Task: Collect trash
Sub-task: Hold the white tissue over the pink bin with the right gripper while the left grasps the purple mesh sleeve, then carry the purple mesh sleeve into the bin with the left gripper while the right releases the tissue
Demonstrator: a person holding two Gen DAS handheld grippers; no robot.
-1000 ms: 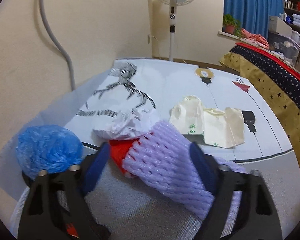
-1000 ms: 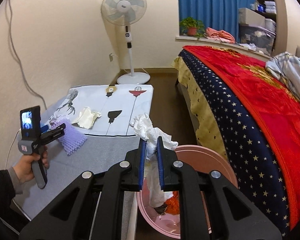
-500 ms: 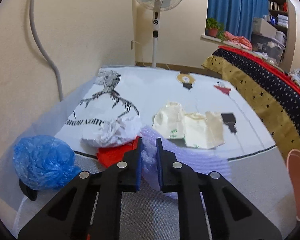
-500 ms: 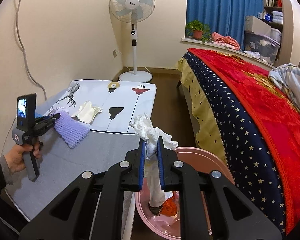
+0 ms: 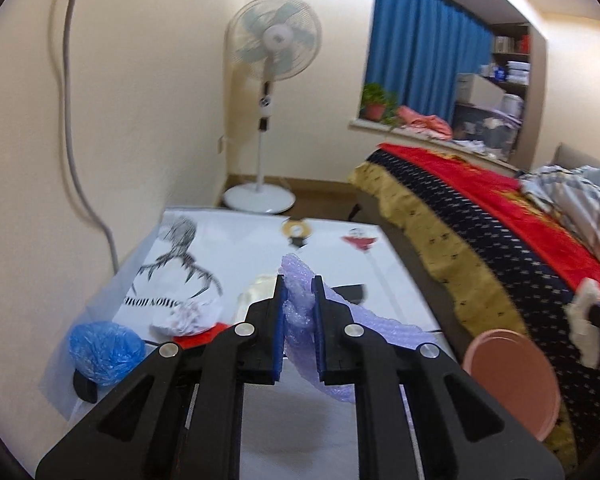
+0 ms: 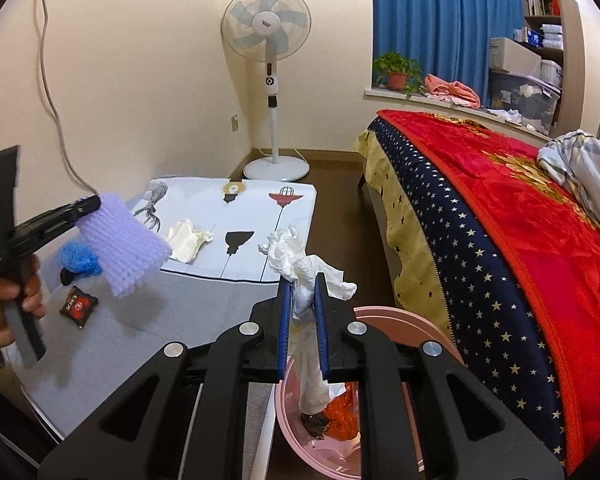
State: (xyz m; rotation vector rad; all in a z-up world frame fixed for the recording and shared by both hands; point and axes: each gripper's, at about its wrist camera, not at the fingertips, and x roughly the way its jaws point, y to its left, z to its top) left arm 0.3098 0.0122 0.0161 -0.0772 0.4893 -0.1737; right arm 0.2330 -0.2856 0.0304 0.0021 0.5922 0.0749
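My left gripper [image 5: 298, 284] is shut on a purple foam net sleeve [image 5: 332, 332] and holds it in the air above the low table; the same sleeve [image 6: 124, 246] hangs from that gripper [image 6: 94, 203] in the right wrist view. My right gripper [image 6: 303, 280] is shut on a crumpled white tissue [image 6: 300, 264] that hangs down over the pink bin [image 6: 384, 316]. The bin [image 5: 508, 376] holds orange trash. On the table lie a blue plastic wad [image 5: 104, 346], a white paper ball [image 5: 186, 318], a red wrapper [image 5: 202, 334] and a cream wrapper [image 6: 188, 238].
The low table [image 6: 148, 320] has a grey mat and a white printed cloth [image 6: 252, 204]. A small black and red packet [image 6: 78, 304] lies on the mat. A bed [image 6: 520, 232] with a red starred blanket stands to the right. A standing fan [image 6: 270, 80] is at the far wall.
My left gripper closed on the purple foam sleeve, lifted it off the table and swung toward the right. My right gripper stayed shut on the tissue over the bin.
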